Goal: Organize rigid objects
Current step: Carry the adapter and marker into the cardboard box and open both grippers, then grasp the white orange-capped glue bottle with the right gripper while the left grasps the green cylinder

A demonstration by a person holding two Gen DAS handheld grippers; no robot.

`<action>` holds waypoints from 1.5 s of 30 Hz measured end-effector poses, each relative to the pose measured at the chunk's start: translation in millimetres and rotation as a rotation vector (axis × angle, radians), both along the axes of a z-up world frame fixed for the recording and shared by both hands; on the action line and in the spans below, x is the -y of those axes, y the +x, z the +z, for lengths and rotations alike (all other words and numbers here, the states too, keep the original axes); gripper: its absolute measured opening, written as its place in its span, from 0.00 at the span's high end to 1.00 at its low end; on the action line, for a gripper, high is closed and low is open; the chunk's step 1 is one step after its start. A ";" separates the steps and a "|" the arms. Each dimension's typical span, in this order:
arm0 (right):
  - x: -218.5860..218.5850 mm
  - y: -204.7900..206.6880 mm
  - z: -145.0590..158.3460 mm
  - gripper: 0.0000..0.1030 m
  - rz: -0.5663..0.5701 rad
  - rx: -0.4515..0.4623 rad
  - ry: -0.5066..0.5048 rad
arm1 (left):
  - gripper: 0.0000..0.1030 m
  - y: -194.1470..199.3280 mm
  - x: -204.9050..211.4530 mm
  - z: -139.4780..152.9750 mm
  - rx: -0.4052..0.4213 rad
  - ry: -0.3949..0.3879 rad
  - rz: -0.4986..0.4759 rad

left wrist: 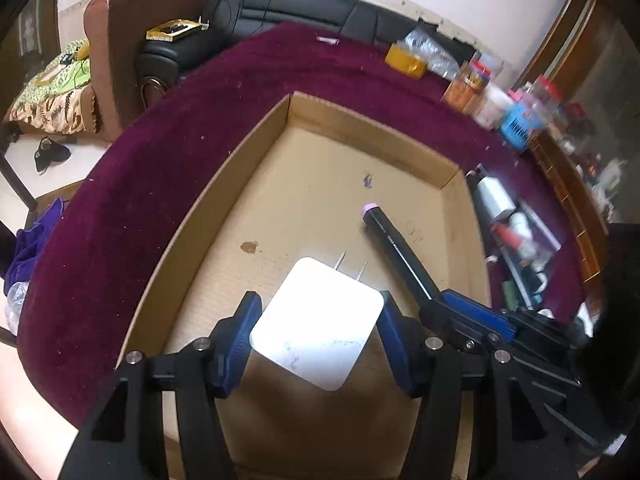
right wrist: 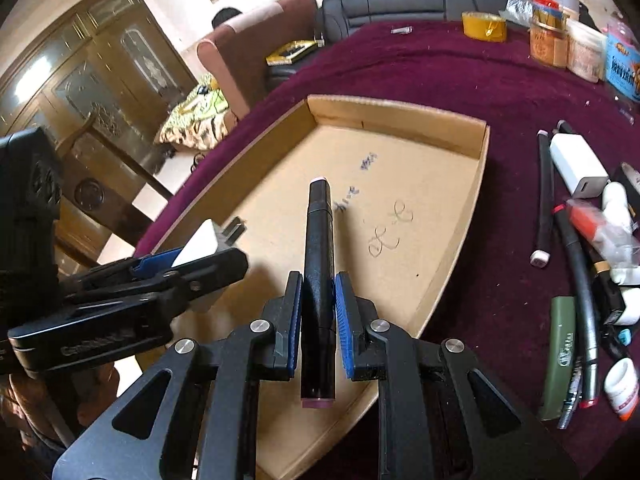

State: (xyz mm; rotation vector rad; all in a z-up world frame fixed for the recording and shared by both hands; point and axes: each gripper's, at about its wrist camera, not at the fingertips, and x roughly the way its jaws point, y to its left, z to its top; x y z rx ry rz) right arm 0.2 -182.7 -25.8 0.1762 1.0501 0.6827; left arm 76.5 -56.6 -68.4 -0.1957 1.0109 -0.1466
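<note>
— Any writing you can make out?
— Only pen scribbles on the cardboard tray (right wrist: 400, 200) floor, nothing legible. The blue box (right wrist: 622, 66) at two o'clock and the green case (right wrist: 560, 356) carry print too blurred to read.

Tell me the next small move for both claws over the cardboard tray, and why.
Probably lower both and release. The left claw grips the white charger and the right claw grips the black marker, both already over the cardboard tray, whose floor looks bare beneath them.
</note>
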 end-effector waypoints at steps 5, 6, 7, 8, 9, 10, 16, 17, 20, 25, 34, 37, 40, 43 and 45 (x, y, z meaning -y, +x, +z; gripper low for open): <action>-6.1 -4.8 -4.3 0.84 0.026 0.003 -0.055 | 0.43 3.5 -5.4 -11.0 -0.039 0.002 0.013; -7.3 -6.2 -4.1 0.84 0.027 0.008 -0.061 | 0.43 2.8 -5.8 -10.2 -0.034 0.004 0.012; -7.5 -8.0 -3.8 0.84 0.027 0.012 -0.064 | 0.43 2.4 -5.3 -10.0 -0.035 0.012 0.009; -7.2 -10.9 -3.2 0.84 0.029 0.015 -0.066 | 0.43 2.0 -4.8 -9.7 -0.033 0.019 0.004; -6.2 -13.3 -2.7 0.83 0.032 0.017 -0.066 | 0.43 2.0 -4.9 -10.0 -0.031 0.022 0.001; -6.6 -9.3 -2.3 0.83 0.036 0.016 -0.062 | 0.43 1.8 -3.6 -9.3 -0.029 0.023 -0.002; 5.5 -8.3 8.3 0.58 0.054 0.047 0.017 | 0.32 1.2 -5.7 -6.9 -0.020 0.018 0.019; 10.2 -11.3 11.7 0.47 0.052 0.061 0.042 | 0.32 -0.4 -6.7 -5.6 -0.016 0.015 0.022; 29.9 -24.0 21.5 0.46 0.077 0.088 0.143 | 0.32 -7.4 -10.2 0.0 0.020 -0.009 0.039; 77.1 -43.3 25.0 0.47 0.032 0.118 0.219 | 0.24 -25.8 -0.9 22.5 0.169 -0.017 0.066; 166.4 -56.7 -1.2 0.47 -0.132 0.098 0.201 | 0.24 -37.7 80.0 44.8 0.204 -0.104 -0.116; 199.1 -56.4 -1.3 0.47 -0.202 0.111 0.149 | 0.24 -37.9 115.4 45.5 0.199 -0.080 -0.211; 222.5 -43.5 -9.8 0.47 -0.261 0.093 0.084 | 0.24 -29.9 143.4 38.1 0.150 -0.060 -0.259; 232.6 -34.9 -24.6 0.47 -0.277 0.072 0.008 | 0.24 -18.7 161.8 24.3 0.056 -0.061 -0.303; 234.1 -31.2 -33.4 0.47 -0.273 0.054 -0.018 | 0.24 -20.8 171.0 16.8 0.017 -0.066 -0.317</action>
